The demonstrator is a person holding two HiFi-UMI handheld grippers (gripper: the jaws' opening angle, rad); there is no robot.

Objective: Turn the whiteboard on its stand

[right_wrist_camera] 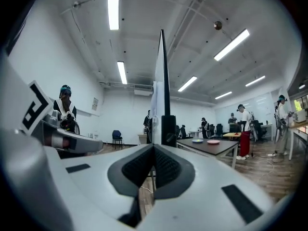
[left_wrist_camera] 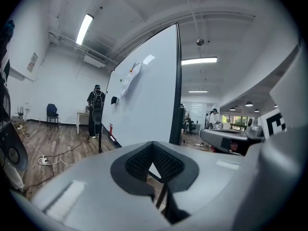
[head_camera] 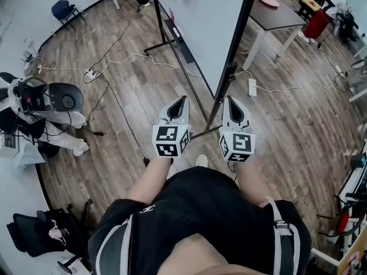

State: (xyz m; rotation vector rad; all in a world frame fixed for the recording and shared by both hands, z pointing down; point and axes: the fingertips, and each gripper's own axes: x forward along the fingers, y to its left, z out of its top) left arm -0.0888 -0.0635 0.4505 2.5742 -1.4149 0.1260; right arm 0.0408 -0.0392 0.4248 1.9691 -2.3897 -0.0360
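Left tongs [head_camera: 183, 98] and right tongs [head_camera: 229, 98], two, are pressed together, empty, before one whiteboard [head_camera: 206, 22].

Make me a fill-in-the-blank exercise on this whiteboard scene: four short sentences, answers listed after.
1. The jaws of the left gripper and the right gripper are both ____, with nothing between them.
2. In the head view, the table stands to the ____ of the whiteboard.
3. The plate on that table is ____ in colour.
4. The floor is made of ____ planks.

Missing words: shut; right; pink; wood.
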